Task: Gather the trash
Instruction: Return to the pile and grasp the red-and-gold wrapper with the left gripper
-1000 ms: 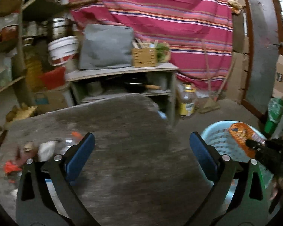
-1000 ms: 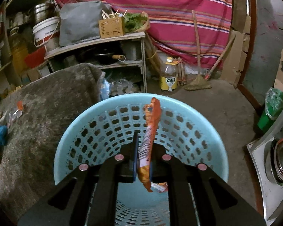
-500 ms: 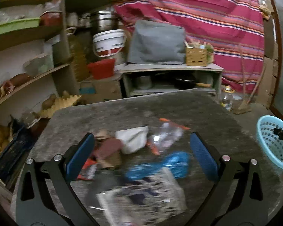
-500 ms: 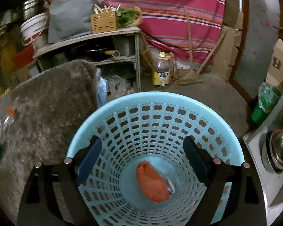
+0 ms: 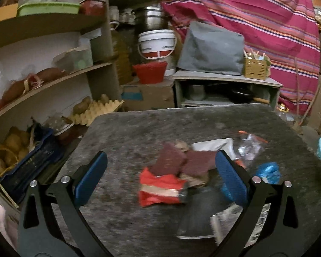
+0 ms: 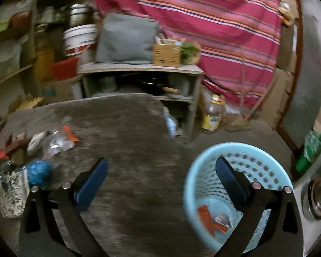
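The left gripper (image 5: 160,173) is wide open with nothing held, above the trash pile (image 5: 162,184) on the table (image 5: 126,132). The right gripper (image 6: 160,175) is opening, empty, beside the blue basket (image 6: 194,171). Crowded wrappers could slip or get grabbed together.

No legible text, perhaps from blur.

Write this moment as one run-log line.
left claw: open, over red wrapper | right claw: opening, empty | orange wrapper: in blue basket | table: litter left
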The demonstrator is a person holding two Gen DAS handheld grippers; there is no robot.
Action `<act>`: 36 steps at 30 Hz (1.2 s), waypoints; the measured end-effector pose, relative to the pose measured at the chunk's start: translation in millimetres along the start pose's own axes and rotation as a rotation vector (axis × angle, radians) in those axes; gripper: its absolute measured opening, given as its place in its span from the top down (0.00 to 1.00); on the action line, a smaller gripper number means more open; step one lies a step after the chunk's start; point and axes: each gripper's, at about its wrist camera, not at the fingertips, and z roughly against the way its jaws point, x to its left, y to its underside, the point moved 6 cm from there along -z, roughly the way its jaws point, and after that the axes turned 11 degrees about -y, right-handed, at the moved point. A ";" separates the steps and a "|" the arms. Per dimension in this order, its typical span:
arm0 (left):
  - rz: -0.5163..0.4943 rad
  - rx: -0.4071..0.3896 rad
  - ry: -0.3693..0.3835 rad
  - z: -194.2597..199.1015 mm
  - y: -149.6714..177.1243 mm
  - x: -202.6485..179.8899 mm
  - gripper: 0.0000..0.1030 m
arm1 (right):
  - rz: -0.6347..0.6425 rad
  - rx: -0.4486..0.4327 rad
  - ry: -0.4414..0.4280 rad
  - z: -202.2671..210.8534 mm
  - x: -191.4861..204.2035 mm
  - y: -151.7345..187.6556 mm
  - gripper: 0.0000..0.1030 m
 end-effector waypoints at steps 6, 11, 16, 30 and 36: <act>0.024 0.051 -0.020 -19.1 17.7 32.7 0.05 | 0.043 0.011 -0.045 -6.7 41.8 1.2 0.04; 0.046 0.074 -0.043 -32.0 24.0 55.6 0.05 | 0.045 0.027 -0.068 -18.2 57.8 2.4 0.04; 0.068 0.114 -0.064 -51.8 30.7 69.9 0.05 | 0.049 0.038 -0.095 -27.3 69.9 2.2 0.04; -0.021 0.183 -0.042 -85.8 51.1 35.5 0.05 | 0.131 0.064 -0.079 -34.0 81.9 8.7 0.04; -0.049 0.218 -0.036 -96.8 61.1 28.7 0.06 | 0.125 0.068 -0.082 -32.9 79.3 9.5 0.04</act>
